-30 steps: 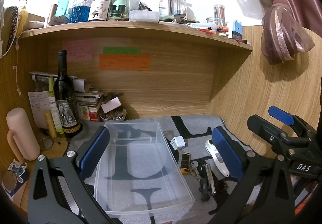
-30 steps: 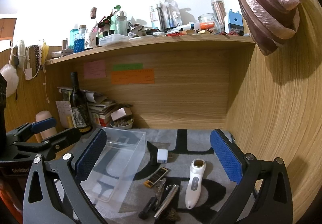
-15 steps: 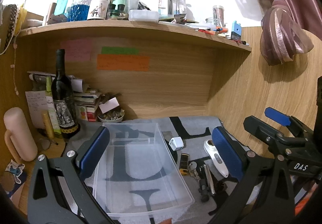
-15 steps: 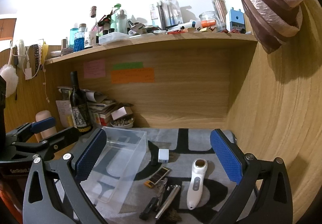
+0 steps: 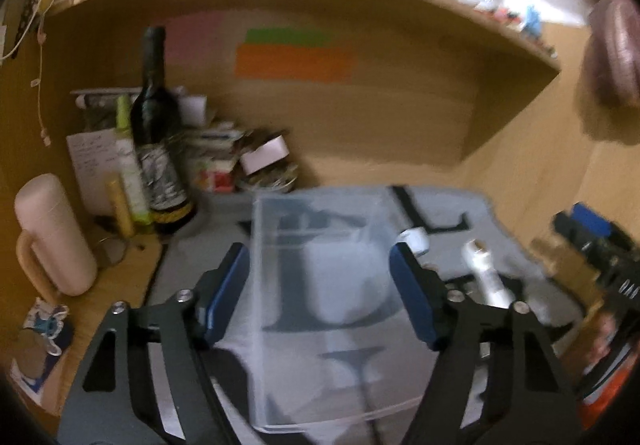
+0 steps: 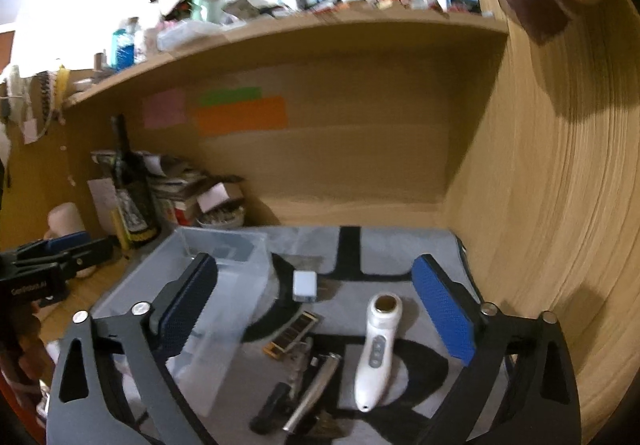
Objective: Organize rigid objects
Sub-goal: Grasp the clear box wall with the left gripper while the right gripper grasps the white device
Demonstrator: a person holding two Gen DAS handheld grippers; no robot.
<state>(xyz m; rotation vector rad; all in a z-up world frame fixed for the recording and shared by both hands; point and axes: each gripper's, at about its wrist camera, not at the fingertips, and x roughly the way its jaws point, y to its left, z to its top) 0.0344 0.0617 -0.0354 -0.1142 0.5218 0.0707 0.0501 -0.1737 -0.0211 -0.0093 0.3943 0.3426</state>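
Note:
A clear plastic bin (image 5: 320, 285) sits empty on a grey mat (image 6: 400, 249); it also shows in the right wrist view (image 6: 224, 257). My left gripper (image 5: 320, 293) is open above the bin. My right gripper (image 6: 316, 305) is open above loose items: a white handheld device (image 6: 378, 349), a white charger cube (image 6: 305, 285), a small dark and gold bar (image 6: 294, 333), a metal tube (image 6: 312, 397) and a black clip (image 6: 272, 405). The device (image 5: 486, 273) and cube (image 5: 414, 239) also show right of the bin in the left wrist view.
A wine bottle (image 5: 158, 141), a pink mug (image 5: 52, 237), papers and a small bowl (image 5: 272, 181) crowd the back left. A cluttered shelf (image 6: 320, 25) overhangs. A wooden wall (image 6: 560, 205) closes the right side.
Both grippers have moved forward and tipped down towards the mat. The left view is now blurred and the left jaws stand a little closer together.

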